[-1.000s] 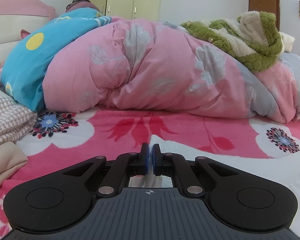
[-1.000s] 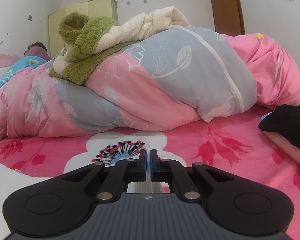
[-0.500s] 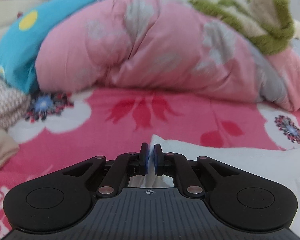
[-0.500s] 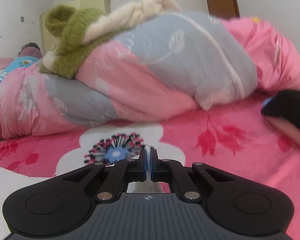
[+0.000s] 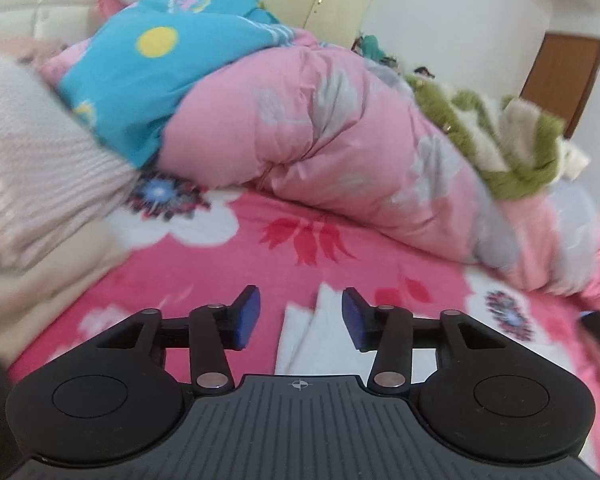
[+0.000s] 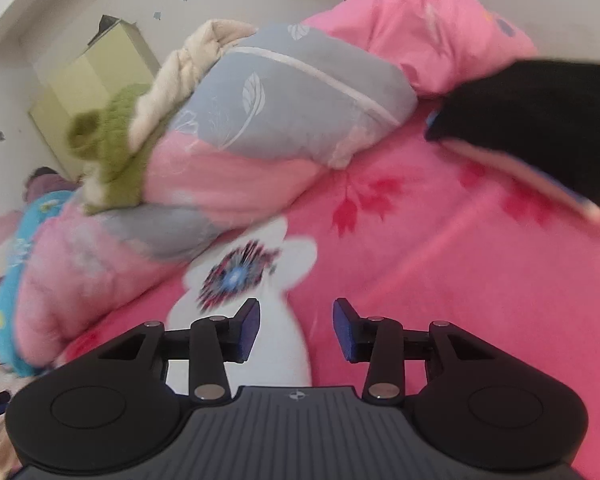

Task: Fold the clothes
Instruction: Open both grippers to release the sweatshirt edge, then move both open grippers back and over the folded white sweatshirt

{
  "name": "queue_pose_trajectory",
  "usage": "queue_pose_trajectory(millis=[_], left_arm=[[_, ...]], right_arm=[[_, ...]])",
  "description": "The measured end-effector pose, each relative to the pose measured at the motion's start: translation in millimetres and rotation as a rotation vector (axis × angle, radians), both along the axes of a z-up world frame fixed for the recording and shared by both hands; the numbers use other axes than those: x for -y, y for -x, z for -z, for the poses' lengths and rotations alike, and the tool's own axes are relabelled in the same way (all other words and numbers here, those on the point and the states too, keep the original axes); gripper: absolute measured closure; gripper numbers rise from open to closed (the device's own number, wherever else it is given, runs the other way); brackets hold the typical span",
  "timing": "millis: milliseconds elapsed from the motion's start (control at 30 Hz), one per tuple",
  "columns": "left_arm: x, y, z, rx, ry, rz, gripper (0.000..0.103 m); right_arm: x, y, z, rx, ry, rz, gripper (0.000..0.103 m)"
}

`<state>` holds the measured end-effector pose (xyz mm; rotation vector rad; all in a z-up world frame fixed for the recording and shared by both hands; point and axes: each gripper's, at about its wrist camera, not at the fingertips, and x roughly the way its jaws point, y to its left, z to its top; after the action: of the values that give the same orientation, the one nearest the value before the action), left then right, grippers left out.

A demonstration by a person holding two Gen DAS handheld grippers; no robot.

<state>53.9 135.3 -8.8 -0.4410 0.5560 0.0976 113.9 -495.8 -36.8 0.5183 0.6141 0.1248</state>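
White garment lay flat on the pink floral bed blanket, a folded corner between the left claw pads, not touching them. Left claw's jaws had just been opening, now apart, gripping nothing. Right claw jaws also had just been opening, apart, empty, over a white patch; garment or blanket print, cannot tell. Pink quilt heaped behind, green fleece on top. Black clothing lay to the right.

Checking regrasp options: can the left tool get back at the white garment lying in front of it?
Probably yes. The left tool has just been opening, its jaws now apart with nothing pressed between them, and the white garment lies flat on the pink sheet directly ahead, with nothing in between.
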Motion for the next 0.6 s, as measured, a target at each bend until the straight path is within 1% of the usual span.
queue_pose_trajectory(millis=[67,133,200,267,333,433,467,500,600], left_arm=[[-3.4,28.8,6.2,-0.02,0.055,0.024,0.058],[-4.7,56.6,16.7,-0.041,0.114,0.05,0.058],[-4.2,77.5,28.6,-0.064,0.168,0.078,0.058],[-1.5,94.3,39.8,-0.072,0.197,0.109,0.058],[0.4,104.9,49.5,-0.08,0.212,0.122,0.058],[1.2,114.8,66.5,-0.082,0.245,0.132,0.059],[1.7,119.1,71.4,-0.073,0.241,0.142,0.059],[5.1,121.5,74.7,-0.063,0.197,0.159,0.059],[24.0,121.0,79.8,-0.052,-0.041,0.211,0.061]], right_arm=[[2.7,34.6,-1.3,-0.03,-0.008,-0.011,0.06],[3.5,69.8,1.0,-0.06,-0.027,0.006,0.06],[7.0,98.3,8.0,-0.085,-0.114,0.033,0.059],[7.7,121.0,15.6,-0.104,-0.222,0.048,0.059],[3.0,135.8,19.8,-0.112,-0.312,0.048,0.059],[-15.9,148.9,22.0,-0.13,-0.401,0.031,0.059],[-24.3,150.6,22.7,-0.136,-0.425,0.021,0.059],[-33.6,150.4,23.8,-0.142,-0.438,0.011,0.059],[-62.4,148.7,26.8,-0.164,-0.464,-0.019,0.059]])
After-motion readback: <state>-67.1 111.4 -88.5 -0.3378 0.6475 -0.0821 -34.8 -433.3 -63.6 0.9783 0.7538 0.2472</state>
